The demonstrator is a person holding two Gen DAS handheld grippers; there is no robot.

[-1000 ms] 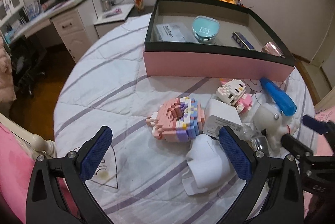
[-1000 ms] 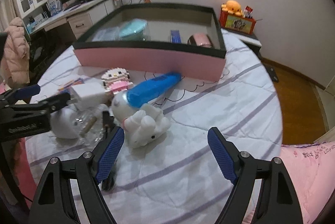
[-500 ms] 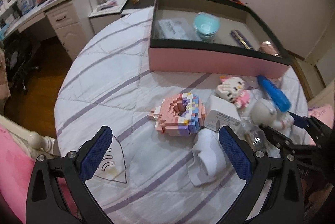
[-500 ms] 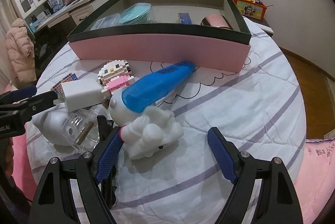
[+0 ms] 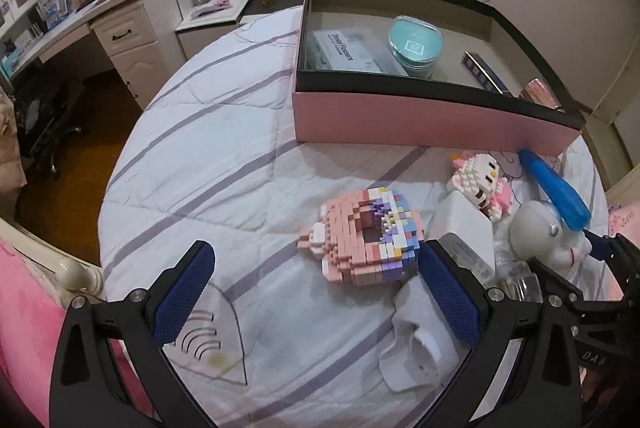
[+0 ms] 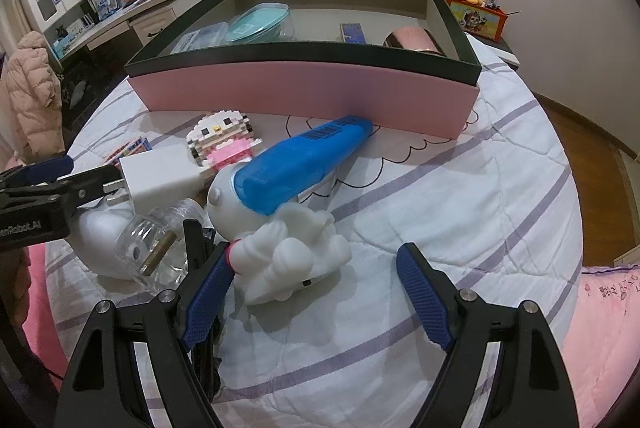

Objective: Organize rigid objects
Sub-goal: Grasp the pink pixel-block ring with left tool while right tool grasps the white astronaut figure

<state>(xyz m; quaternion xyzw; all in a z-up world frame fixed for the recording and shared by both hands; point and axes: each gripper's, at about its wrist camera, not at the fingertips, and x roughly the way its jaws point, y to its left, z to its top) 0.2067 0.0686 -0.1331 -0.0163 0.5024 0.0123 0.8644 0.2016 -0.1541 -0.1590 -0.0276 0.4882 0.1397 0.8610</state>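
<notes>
Loose items lie on the bed before a pink, black-rimmed box (image 5: 432, 116) (image 6: 304, 88). Among them are a pink brick donut (image 5: 368, 240), a kitty brick figure (image 5: 480, 180) (image 6: 224, 136), a white charger (image 5: 464, 232) (image 6: 160, 176), a blue tube (image 6: 304, 160) and a white cloud figurine (image 6: 288, 256). My left gripper (image 5: 316, 292) hangs open just short of the donut, holding nothing. My right gripper (image 6: 316, 298) is open too. The figurine's near end lies between its fingers, close to the left pad (image 6: 208, 284).
The box holds a teal lidded tub (image 5: 416, 44), a clear flossers case (image 5: 344, 48), a small blue box (image 6: 352, 32) and a rose-gold item (image 6: 412, 38). A white socket adapter (image 5: 420, 344) and a clear plug (image 6: 148, 248) lie near the grippers. Desk and floor are at left.
My right gripper has come down and closer to the white figurine, which now reaches between its fingers. The left gripper shifted slightly. Both stayed open.
</notes>
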